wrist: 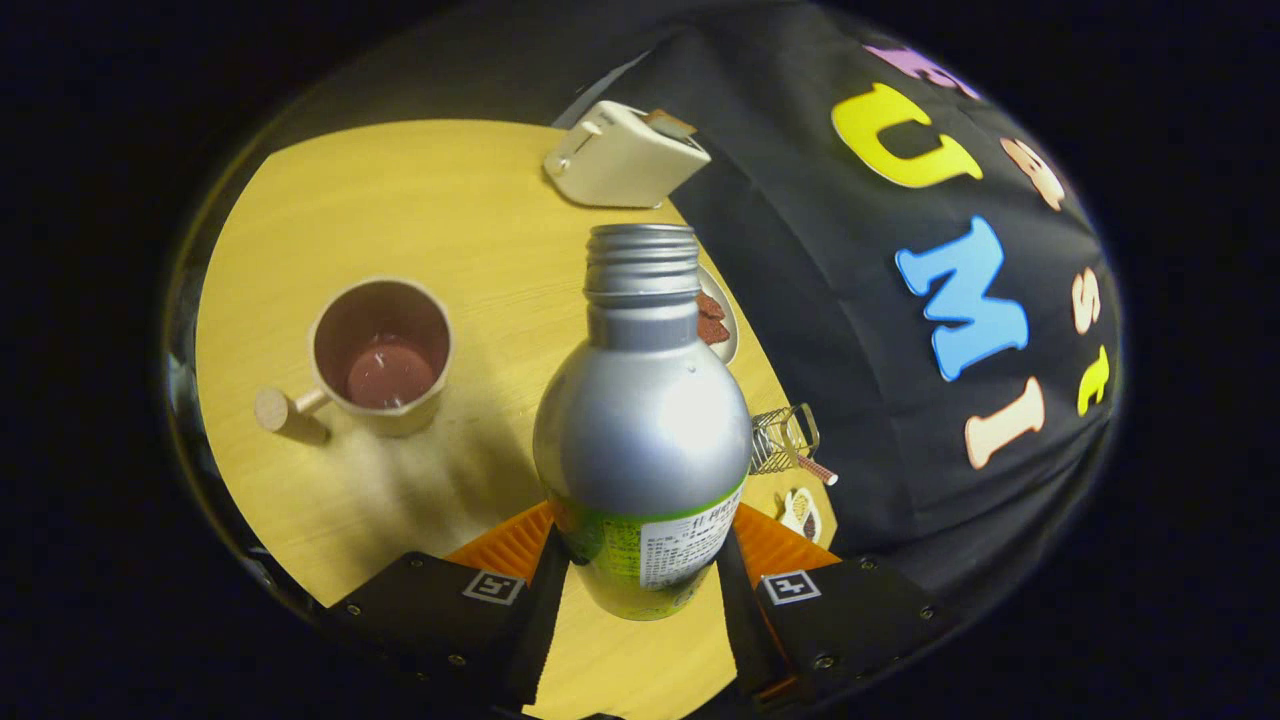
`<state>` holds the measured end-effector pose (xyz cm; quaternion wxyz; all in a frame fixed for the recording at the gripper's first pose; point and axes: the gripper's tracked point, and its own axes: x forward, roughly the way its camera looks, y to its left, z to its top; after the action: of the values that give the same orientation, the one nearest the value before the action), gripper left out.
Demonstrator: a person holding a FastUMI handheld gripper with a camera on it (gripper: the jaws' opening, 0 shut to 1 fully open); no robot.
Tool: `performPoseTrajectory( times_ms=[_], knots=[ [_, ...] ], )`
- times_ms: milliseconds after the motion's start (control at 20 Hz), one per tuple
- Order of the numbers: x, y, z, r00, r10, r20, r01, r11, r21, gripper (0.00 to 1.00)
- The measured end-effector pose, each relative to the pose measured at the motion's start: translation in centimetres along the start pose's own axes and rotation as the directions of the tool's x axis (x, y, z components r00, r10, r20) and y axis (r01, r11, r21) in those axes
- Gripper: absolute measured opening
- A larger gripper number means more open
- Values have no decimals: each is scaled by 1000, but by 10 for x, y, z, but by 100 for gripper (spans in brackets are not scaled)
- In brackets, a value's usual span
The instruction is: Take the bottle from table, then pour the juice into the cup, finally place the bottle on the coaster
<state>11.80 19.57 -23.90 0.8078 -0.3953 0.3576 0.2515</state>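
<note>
Gripper view
Hand-held gripper (640, 560): lower centre of frame; both fingers clamped on the bottle's labelled lower body.
Bottle (640, 420): silver, cap off, threaded neck pointing up-frame; held clear of the worktop, centre of frame.
Cup (382, 355): left of the bottle, apart from it; red-brown liquid already in the bottom; round-knobbed handle toward frame left.
Coaster: cannot tell which item it is.
Step in hand (judged): carrying the bottle to or from the pour. Bring the neck over the cup's rim before tipping, tilt slowly, keep the grip firm.
Worktop (420, 200): round, pale wood, upper left.
Other items: toaster (625, 155) at top; plate (722, 318) behind the bottle; small wire holder (782, 440) at right.
Room: black cloth wall, right.
</note>
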Motion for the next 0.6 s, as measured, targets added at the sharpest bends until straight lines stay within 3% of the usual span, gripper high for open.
performPoseTrajectory(
  times_ms=[350,600],
  knots=[
    [24,-28,-20,998,50,49,-58,980,191,72],
    [41,-54,-16,991,43,123,-85,929,359,72]
  ],
)
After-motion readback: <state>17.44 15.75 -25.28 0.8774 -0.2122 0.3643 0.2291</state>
